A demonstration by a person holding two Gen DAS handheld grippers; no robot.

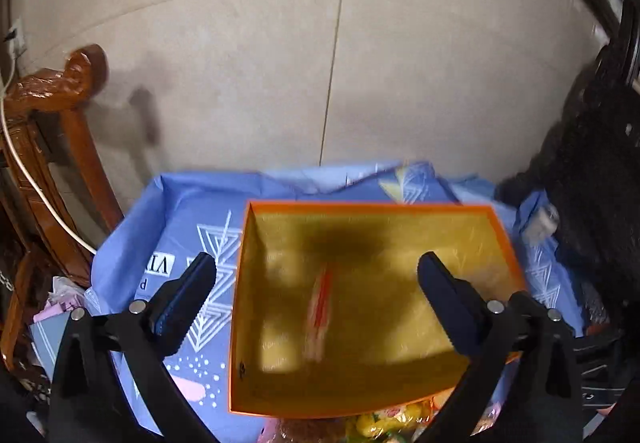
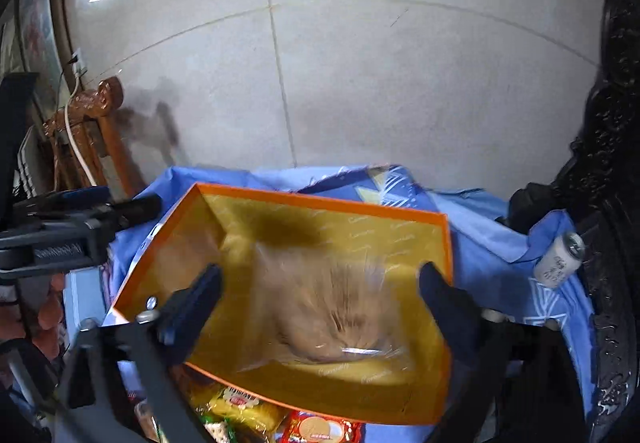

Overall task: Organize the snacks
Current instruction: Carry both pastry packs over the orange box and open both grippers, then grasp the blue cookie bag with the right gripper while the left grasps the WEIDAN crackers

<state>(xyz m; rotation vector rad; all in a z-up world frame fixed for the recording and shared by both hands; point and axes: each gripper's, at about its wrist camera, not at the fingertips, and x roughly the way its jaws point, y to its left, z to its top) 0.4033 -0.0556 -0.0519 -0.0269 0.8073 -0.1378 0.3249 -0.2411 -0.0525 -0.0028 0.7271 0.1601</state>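
An orange box (image 1: 362, 206) with a gold inside sits on a blue patterned cloth (image 1: 188, 203). In the left wrist view my left gripper (image 1: 316, 259) stands open above the box. A blurred red-and-white snack stick (image 1: 320, 307) lies between and below its fingers, touching neither pad. In the right wrist view my right gripper (image 2: 320, 271) is open over the same box (image 2: 320, 203). A blurred clear bag of tan snacks (image 2: 332, 307) is inside the box, free of the pads. The left gripper (image 2: 136, 209) shows at the left edge.
Loose snack packets (image 2: 240, 407) lie at the box's near edge, a red one (image 2: 320, 429) among them. A pale can (image 2: 560, 259) lies on the cloth at the right. A wooden chair (image 1: 60, 91) stands left, dark carved furniture (image 2: 616, 163) right, a tiled wall behind.
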